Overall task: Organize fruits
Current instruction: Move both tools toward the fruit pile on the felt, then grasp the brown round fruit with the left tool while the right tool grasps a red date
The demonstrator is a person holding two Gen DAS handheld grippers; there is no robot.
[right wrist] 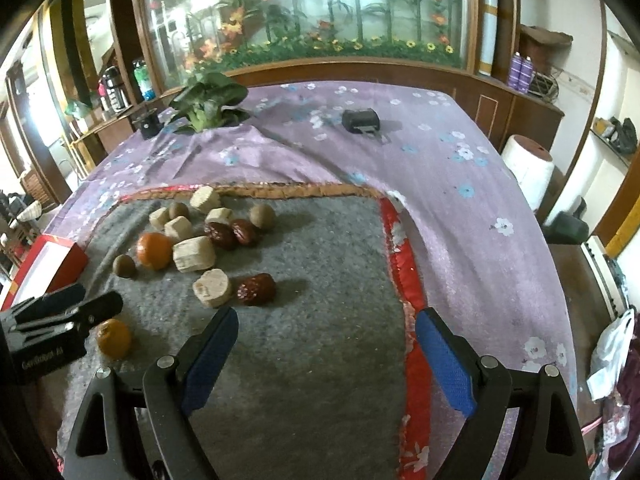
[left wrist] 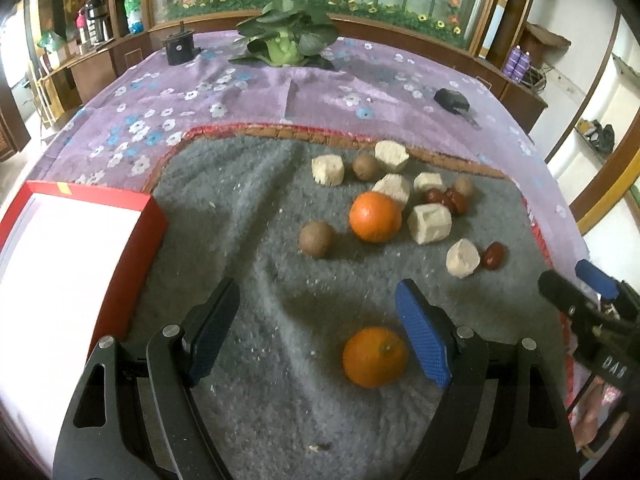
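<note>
On the grey fleece mat (left wrist: 248, 216) lie two oranges, brown round fruits, red dates and several pale chunks. The near orange (left wrist: 375, 357) sits between my left gripper's fingers, close to the right blue pad (left wrist: 422, 336). My left gripper (left wrist: 318, 320) is open and touches nothing. The far orange (left wrist: 375, 217) lies beside a brown fruit (left wrist: 316, 239). My right gripper (right wrist: 326, 344) is open over bare mat, just behind a red date (right wrist: 256, 289) and a pale chunk (right wrist: 211, 288). The near orange (right wrist: 114, 338) shows beside the left gripper (right wrist: 100, 300).
A red box (left wrist: 154, 220) with a white inside stands at the mat's left edge. A leafy green plant (left wrist: 280, 36), a black holder (left wrist: 178, 46) and a black device (left wrist: 452, 100) rest on the purple floral cloth (left wrist: 240, 92). A white roll (right wrist: 528, 164) stands beyond the table's right edge.
</note>
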